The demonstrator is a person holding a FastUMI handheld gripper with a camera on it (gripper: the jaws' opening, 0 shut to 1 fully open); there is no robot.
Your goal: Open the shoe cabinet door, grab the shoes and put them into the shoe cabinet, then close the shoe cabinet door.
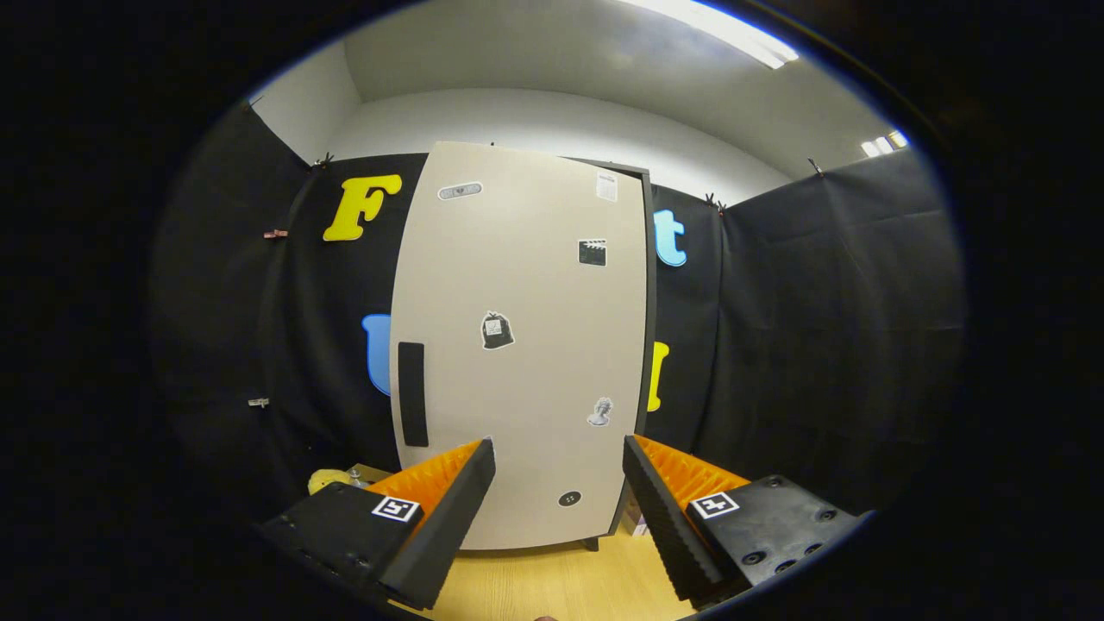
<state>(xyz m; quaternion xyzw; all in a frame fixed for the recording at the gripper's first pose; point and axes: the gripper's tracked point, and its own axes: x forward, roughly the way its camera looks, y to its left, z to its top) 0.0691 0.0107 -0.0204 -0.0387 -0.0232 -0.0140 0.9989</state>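
Shoe cabinet (pixel 522 345) stands upright at the back of the wooden floor (pixel 552 582), against the booth wall, straight ahead of the gripper (pixel 559 470) and well beyond its fingers, with its pale door (pixel 535 293) shut. On this door the dark handle (pixel 412 393) is a narrow vertical strip near the left edge, so it lies ahead and a little left of the left finger, with its long axis up and down. Both fingers are spread wide apart and hold nothing; a yellow thing (pixel 329 479), perhaps a shoe, lies low beside the cabinet's left bottom corner.
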